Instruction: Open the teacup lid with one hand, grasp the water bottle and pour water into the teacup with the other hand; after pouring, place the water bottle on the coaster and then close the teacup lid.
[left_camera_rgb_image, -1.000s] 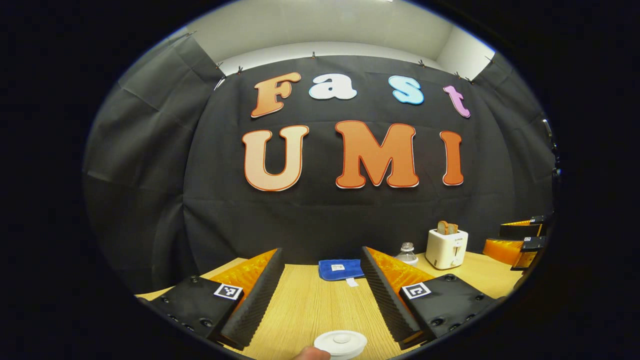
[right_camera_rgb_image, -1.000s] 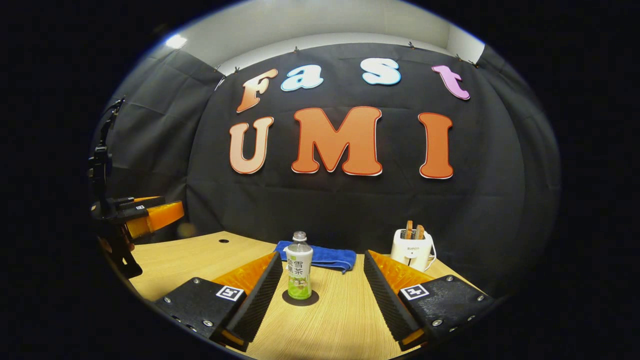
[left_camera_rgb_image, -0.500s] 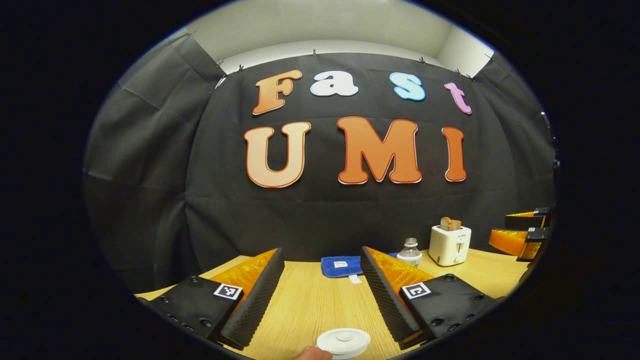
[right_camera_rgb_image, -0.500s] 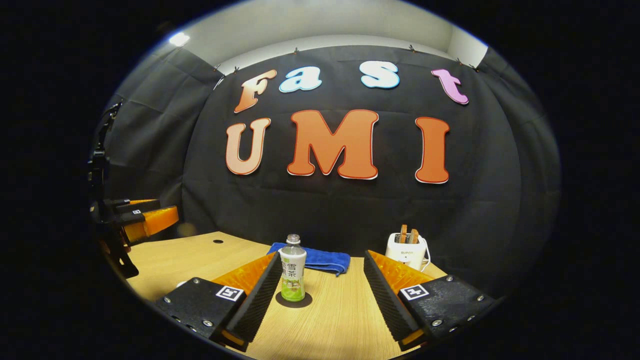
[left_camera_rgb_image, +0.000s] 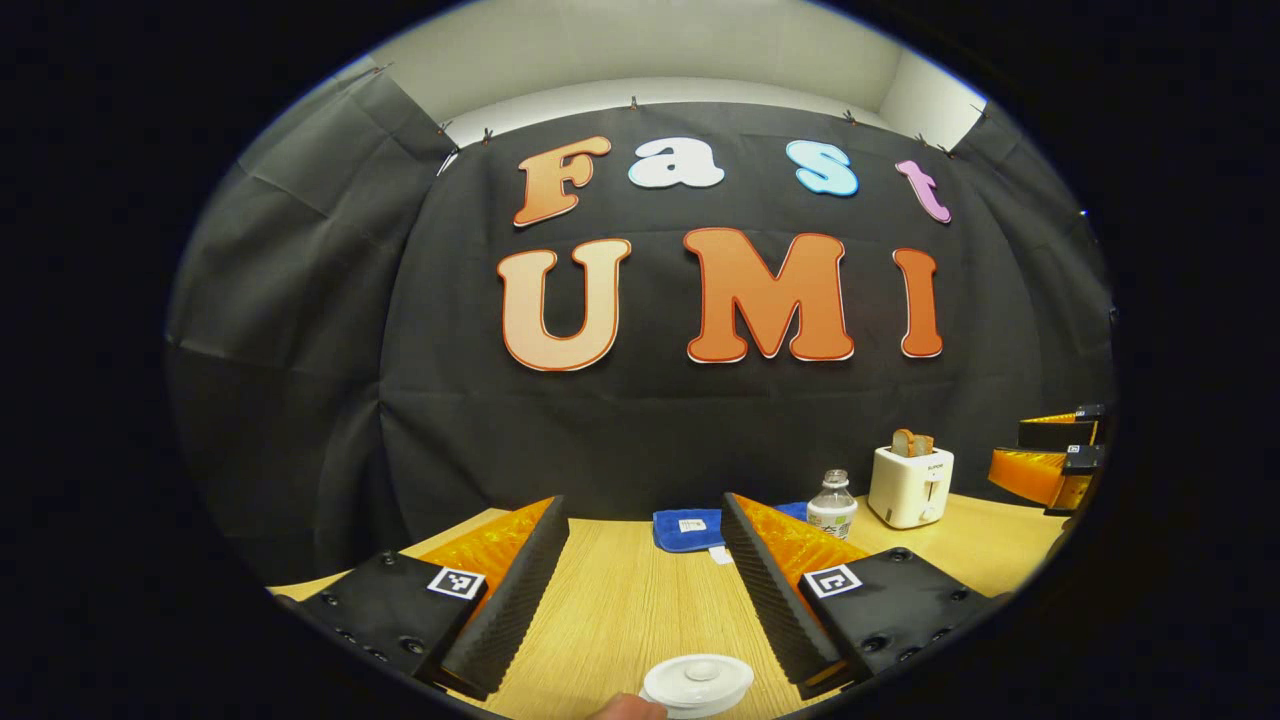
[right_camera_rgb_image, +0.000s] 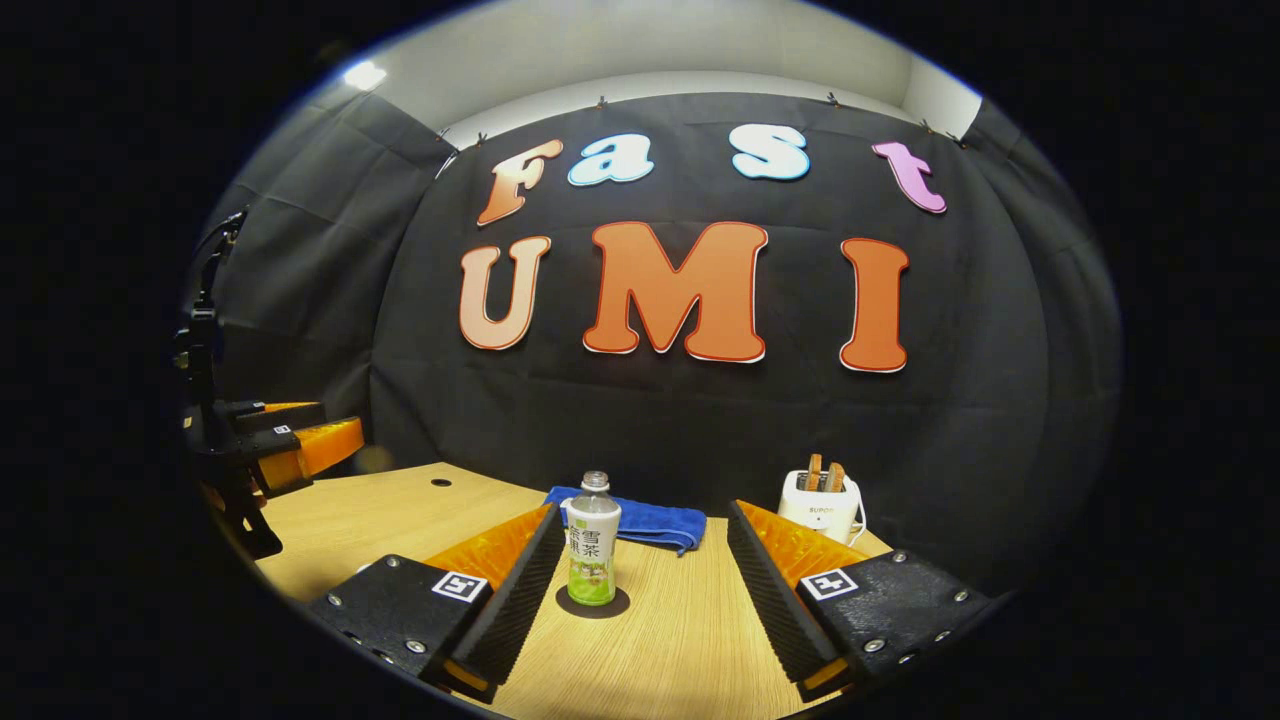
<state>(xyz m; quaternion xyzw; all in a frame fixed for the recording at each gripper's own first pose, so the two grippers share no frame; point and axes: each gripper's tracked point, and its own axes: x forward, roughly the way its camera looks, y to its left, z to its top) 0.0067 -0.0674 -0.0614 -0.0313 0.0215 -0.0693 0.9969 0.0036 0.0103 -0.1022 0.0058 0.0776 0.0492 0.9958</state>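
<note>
A white round teacup lid (left_camera_rgb_image: 697, 682) with a small knob lies at the bottom edge of the left gripper view, just below my open left gripper (left_camera_rgb_image: 643, 502); the cup under it is hidden. A pale fingertip (left_camera_rgb_image: 624, 708) shows beside the lid. The clear water bottle (right_camera_rgb_image: 592, 540) with a green label stands upright on a dark round coaster (right_camera_rgb_image: 594, 603) ahead of my open right gripper (right_camera_rgb_image: 645, 508), close to its left finger. In the left gripper view the bottle (left_camera_rgb_image: 832, 505) stands behind the right finger. Neither gripper holds anything.
A blue cloth (right_camera_rgb_image: 640, 521) lies at the back of the wooden table (right_camera_rgb_image: 690, 640). A white toaster (right_camera_rgb_image: 822, 506) with bread stands at the back right. The left gripper (right_camera_rgb_image: 290, 440) shows at the far left, the right gripper (left_camera_rgb_image: 1050, 462) at the far right.
Both views have shifted only slightly. The lid sits a little further right in the left gripper view. The bottle stays on the coaster and both grippers stay open.
</note>
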